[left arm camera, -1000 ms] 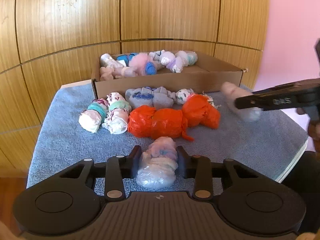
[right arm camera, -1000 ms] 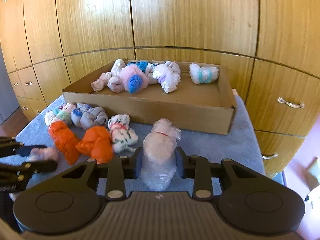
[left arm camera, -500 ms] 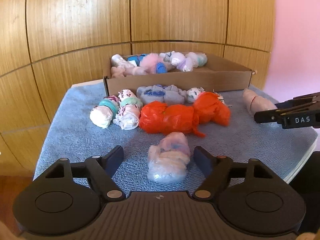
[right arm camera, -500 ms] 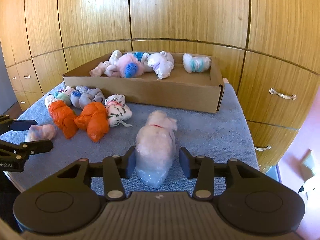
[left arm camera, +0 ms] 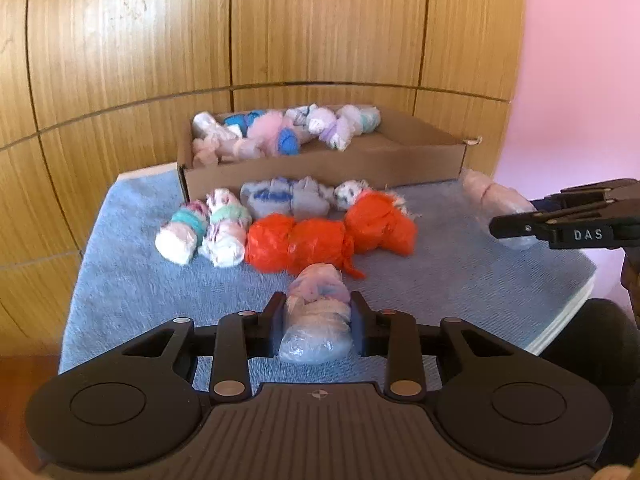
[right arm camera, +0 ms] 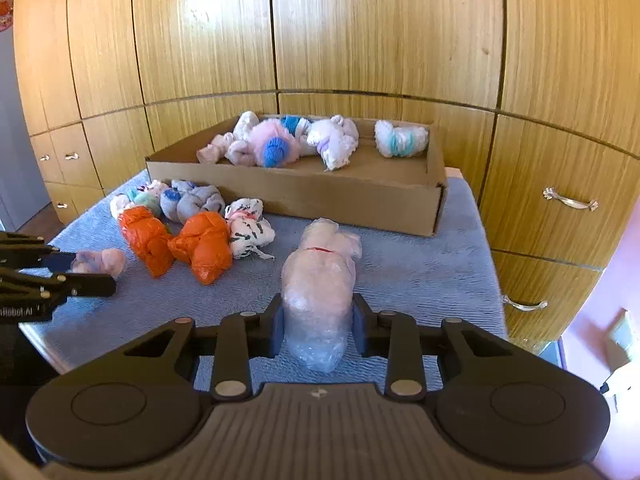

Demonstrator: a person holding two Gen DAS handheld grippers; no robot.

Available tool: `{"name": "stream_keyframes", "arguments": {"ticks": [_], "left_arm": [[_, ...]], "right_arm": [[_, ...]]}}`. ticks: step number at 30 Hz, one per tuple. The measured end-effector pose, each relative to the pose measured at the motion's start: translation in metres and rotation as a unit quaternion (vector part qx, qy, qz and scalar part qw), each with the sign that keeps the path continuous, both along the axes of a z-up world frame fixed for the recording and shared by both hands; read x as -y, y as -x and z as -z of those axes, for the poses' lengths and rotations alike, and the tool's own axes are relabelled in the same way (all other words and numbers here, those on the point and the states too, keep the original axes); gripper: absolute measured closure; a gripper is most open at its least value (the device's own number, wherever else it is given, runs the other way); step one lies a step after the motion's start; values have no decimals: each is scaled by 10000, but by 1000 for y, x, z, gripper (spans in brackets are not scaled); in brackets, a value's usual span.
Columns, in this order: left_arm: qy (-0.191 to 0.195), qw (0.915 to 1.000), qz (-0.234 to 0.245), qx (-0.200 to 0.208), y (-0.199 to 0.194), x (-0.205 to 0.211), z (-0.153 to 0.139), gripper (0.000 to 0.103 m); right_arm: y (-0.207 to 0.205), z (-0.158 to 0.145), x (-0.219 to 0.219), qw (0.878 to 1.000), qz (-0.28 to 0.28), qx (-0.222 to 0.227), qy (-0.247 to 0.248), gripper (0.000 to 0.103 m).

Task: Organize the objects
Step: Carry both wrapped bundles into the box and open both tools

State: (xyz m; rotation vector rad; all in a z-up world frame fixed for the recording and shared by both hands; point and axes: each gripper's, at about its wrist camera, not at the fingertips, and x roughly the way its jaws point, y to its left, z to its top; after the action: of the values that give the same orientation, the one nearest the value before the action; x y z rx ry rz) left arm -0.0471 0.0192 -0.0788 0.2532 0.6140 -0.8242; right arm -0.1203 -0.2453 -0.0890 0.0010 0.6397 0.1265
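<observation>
Behind everything I see the wooden cabinet wall [right arm camera: 360, 32], its top and sides bent and cut off by the fisheye edge. In front of it the blue towel [left arm camera: 120, 280] covers the table; I cannot make out the table itself except a pale sliver at the towel's right corner. At the towel's far side sits the cardboard box [right arm camera: 320, 196], and the rolled sock bundles in the box [right arm camera: 280, 144] are heaped toward its left and back, with one white and teal roll apart at the right end (how many lie under the heap I cannot tell). Just in front of the box lie the loose bundles: the orange bags [left arm camera: 328, 236], two of them side by side, then the grey roll [left arm camera: 288, 200] behind them and white patterned rolls to either side, partly hiding one another.

My left gripper [left arm camera: 318, 320] has just been closing, and its fingers now clamp a pink and blue wrapped bundle [left arm camera: 316, 312] near the towel's front; the bundle's underside is hidden. My right gripper [right arm camera: 318, 320] has also just been closing and squeezes a pale pink wrapped bundle [right arm camera: 320, 280] right of the orange bags. Clear film blurs what either holds inside.
</observation>
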Motion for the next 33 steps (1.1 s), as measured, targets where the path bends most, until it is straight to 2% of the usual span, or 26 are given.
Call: {"name": "stream_keyframes", "arguments": {"ticks": [4, 11, 17, 20, 23, 26, 29, 33], "left_arm": [[-45, 9997, 209, 83, -1, 5, -27, 64], [-206, 9977, 650, 49, -20, 31, -79, 64], [-290, 9945, 990, 153, -46, 78, -120, 64], [-214, 9934, 1131, -15, -67, 112, -130, 64], [-176, 9927, 1187, -89, -88, 151, -130, 64], [-127, 9924, 1193, -276, -113, 192, -119, 64], [-236, 9919, 1189, -372, -132, 225, -98, 64], [-477, 9906, 1250, -296, -153, 255, -73, 64]], "right_arm": [[7, -18, 14, 9998, -70, 39, 166, 73], [-4, -72, 50, 9988, -255, 272, 311, 73], [-37, -109, 65, 9969, -485, 305, 531, 73], [-57, -115, 65, 9962, -588, 277, 572, 73], [-81, -114, 64, 9962, -631, 165, 573, 73], [-104, -108, 60, 9960, -665, 63, 589, 73], [-129, -99, 58, 9956, -668, -80, 652, 72], [-155, -85, 56, 9934, -766, -259, 808, 73]]}}
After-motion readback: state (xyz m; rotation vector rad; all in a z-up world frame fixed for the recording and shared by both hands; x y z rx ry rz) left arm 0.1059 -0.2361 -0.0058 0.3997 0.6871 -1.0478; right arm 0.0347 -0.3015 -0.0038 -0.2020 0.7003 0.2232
